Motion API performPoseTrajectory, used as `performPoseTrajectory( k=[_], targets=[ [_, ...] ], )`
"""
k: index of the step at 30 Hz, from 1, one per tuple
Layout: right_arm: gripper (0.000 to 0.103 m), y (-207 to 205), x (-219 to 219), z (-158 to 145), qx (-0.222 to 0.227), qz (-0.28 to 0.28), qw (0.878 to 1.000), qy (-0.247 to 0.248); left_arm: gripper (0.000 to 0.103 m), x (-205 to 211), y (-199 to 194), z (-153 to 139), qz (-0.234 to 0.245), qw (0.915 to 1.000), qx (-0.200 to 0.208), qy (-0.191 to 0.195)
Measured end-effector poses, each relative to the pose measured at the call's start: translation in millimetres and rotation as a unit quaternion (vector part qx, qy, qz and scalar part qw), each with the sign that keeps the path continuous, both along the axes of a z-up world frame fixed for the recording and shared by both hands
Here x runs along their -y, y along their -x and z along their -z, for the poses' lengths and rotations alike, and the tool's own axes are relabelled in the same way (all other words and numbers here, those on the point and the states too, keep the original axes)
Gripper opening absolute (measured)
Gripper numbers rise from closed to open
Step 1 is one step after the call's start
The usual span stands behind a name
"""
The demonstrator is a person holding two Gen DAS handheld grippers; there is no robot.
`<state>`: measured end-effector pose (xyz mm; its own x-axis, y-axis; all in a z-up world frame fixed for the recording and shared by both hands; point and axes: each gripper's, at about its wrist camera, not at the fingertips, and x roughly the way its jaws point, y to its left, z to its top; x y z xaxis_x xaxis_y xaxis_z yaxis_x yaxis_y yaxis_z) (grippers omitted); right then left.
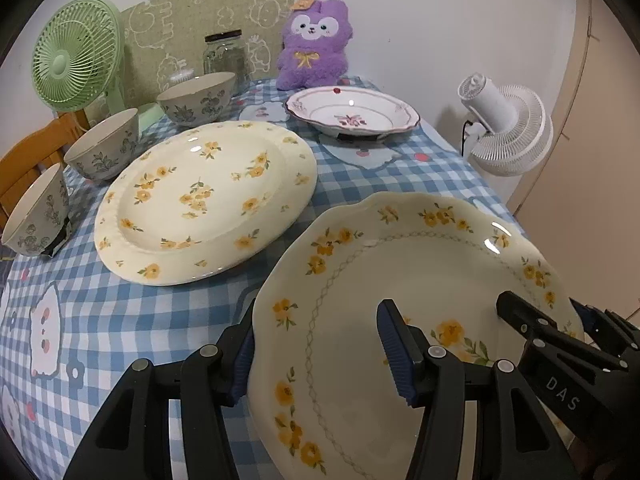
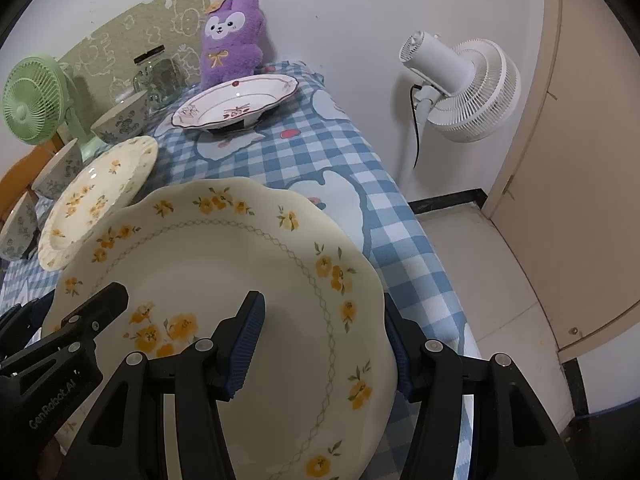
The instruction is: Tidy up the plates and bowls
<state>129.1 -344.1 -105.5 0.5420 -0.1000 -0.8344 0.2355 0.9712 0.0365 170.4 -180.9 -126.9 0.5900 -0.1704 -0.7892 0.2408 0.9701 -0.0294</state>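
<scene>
A scalloped cream plate with yellow flowers (image 1: pixel 400 280) (image 2: pixel 224 248) is tilted up off the table. My left gripper (image 1: pixel 316 344) straddles its left rim, one finger over the plate and one under. My right gripper (image 2: pixel 324 340) straddles its right rim the same way; it also shows in the left wrist view (image 1: pixel 560 340). A large oval flowered plate (image 1: pixel 208 196) (image 2: pixel 96 196) lies beyond. A white plate with a purple rim (image 1: pixel 352 112) (image 2: pixel 236 100) sits at the back. Three grey floral bowls (image 1: pixel 196 98) (image 1: pixel 106 146) (image 1: pixel 34 212) line the left edge.
A blue checked cloth (image 1: pixel 120 320) covers the table. A green fan (image 1: pixel 76 52), a glass jar (image 1: pixel 224 56) and a purple plush toy (image 1: pixel 316 48) stand along the back. A white fan (image 2: pixel 460 80) stands off the table's right edge, by a door (image 2: pixel 580 160).
</scene>
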Motion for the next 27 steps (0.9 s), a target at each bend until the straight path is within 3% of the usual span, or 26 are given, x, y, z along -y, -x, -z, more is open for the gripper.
performPoseTrajectory(
  k=[13,17,20,23,27],
  targets=[
    [0.063,-2.4,3.3,2.1,0.006,0.016,1.000,0.005,0.058,5.1,-1.2,8.9,0.016,0.9997,-0.009,-0.013],
    [0.064,-1.8,5.0,0.7,0.007,0.013,1.000,-0.007,0.068,8.3,-1.9,8.8,0.032,0.9992,-0.015,-0.019],
    [0.065,1.2,3.3,-4.9,0.018,0.018,1.000,0.001,0.082,10.1,3.2,6.1,0.040,0.9991,-0.009,-0.013],
    [0.066,1.9,-1.2,-12.7,0.028,0.021,0.999,0.017,0.084,9.7,6.4,2.6,0.043,0.9990,-0.003,-0.011],
    [0.078,5.6,-10.3,-24.5,0.048,0.009,0.998,0.027,0.086,6.6,10.1,-3.5,0.039,0.9992,0.002,-0.009]
  ],
)
